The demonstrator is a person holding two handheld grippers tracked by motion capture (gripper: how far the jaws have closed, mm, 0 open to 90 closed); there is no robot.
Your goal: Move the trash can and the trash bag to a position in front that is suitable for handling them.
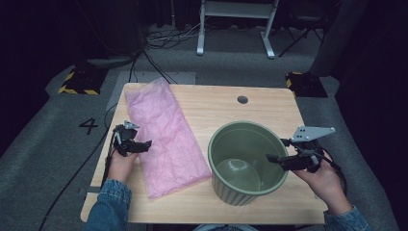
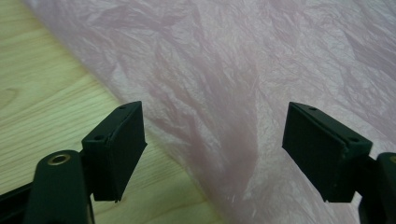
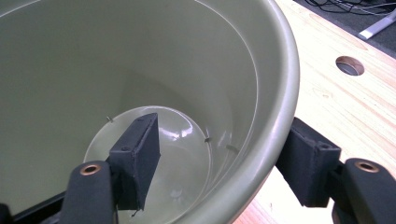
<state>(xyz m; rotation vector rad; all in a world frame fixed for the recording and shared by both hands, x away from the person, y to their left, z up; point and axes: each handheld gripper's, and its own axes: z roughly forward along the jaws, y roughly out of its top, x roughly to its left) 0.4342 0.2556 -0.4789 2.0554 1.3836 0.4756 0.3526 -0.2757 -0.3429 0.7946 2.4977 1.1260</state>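
The left gripper [image 1: 144,144] hangs open at the near left edge of the pink bag [image 1: 163,139] lying flat on the table [image 1: 269,103]. The right gripper [image 1: 275,158] straddles the green pot's [image 1: 240,192] right rim, jaws open, not pressing it.

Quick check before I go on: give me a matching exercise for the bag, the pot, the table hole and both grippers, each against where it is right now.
Things:
1. pink plastic bag
2. green pot
3. round hole
4. left gripper
5. right gripper

Places:
A. astride the pot's rim, one jaw inside, one outside
B. far side of the table top
C. lying flat on the table's left half
D. open at the bag's near left edge
E. standing on the table's right half

Pairs: 1-C, 2-E, 3-B, 4-D, 5-A
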